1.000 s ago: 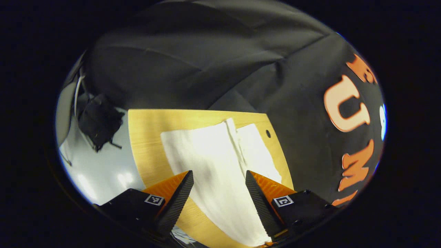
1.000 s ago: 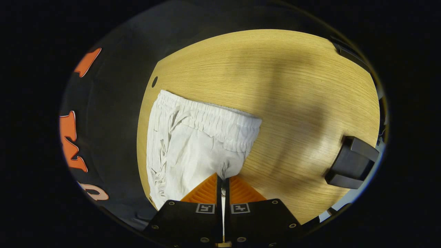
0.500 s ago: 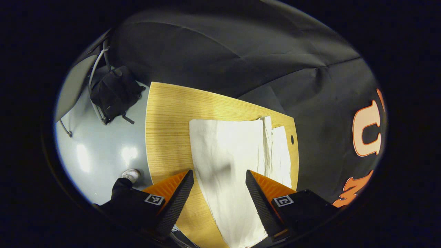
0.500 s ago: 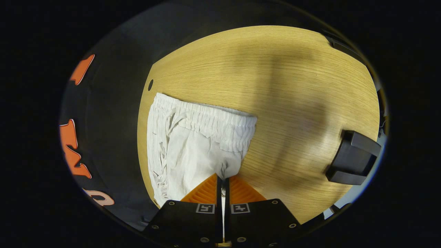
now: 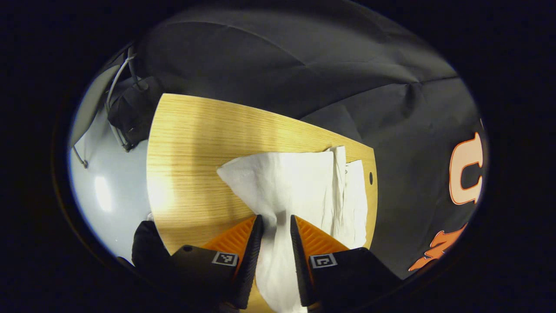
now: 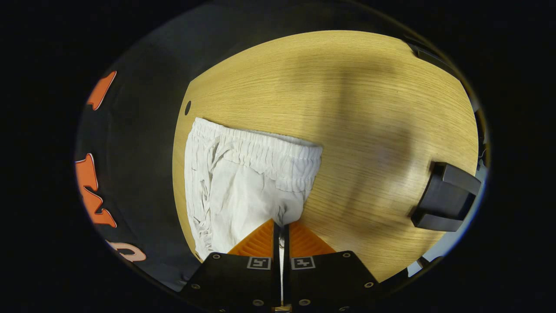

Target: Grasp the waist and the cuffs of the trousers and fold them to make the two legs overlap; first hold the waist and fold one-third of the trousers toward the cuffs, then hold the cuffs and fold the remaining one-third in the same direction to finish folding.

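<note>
Left gripper [image 5: 276, 226]: has just closed, pinching trousers [image 5: 299, 182] cloth between its fingers.
Right gripper [image 6: 281, 230]: still clamped on trousers below the waist [image 6: 265, 152].
Meaning: both ends held, leg fold can start.

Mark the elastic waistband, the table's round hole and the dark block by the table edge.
waistband [image 6: 269, 152], right gripper view, middle of the gathered elastic band.
round hole [image 5: 370, 178], left gripper view, centre of the hole.
dark block [image 6: 447, 198], right gripper view, its front face.
</note>
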Tool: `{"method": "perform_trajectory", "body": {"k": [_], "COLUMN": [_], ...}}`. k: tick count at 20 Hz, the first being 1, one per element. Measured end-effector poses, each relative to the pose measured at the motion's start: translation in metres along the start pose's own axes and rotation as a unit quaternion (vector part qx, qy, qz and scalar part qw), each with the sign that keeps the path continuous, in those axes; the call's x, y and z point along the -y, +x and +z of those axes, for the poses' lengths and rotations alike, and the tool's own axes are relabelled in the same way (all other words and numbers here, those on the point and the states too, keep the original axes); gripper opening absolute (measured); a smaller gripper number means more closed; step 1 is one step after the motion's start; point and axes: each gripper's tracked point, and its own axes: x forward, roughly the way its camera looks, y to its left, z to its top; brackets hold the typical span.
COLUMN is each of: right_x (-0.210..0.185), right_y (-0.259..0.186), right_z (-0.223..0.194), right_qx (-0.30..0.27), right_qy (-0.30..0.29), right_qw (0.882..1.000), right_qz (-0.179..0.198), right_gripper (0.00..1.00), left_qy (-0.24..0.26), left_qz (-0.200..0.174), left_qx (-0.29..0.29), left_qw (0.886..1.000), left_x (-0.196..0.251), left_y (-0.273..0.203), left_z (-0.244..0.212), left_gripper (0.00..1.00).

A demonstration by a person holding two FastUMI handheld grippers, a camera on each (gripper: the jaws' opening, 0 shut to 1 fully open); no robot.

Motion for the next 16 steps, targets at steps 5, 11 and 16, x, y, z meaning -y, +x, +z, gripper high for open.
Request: {"method": "perform_trajectory", "body": {"k": [5, 11, 16], "right_x": [0.001, -0.003, -0.034], "right_y": [-0.002, -0.014, -0.035], "right_z": [0.001, -0.001, 0.004], "right_qx": [-0.001, -0.007, -0.008], "right_qy": [-0.024, -0.038, -0.098], "right_qw": [1.000, 0.999, 0.995], "right_qz": [-0.013, -0.014, -0.001], "right_gripper": [0.02, 0.02, 0.01], "left_qy": [0.000, 0.046, 0.070], "left_qz": [0.024, 0.019, -0.030], "left_qx": [-0.016, -0.018, -0.011], "left_qw": [1.000, 0.999, 0.997], "left_x": [-0.006, 0.014, 0.076], "left_y": [0.015, -0.002, -0.029], "left_z": [-0.001, 0.002, 0.009], "left_gripper": [0.07, 0.04, 0.04]}}
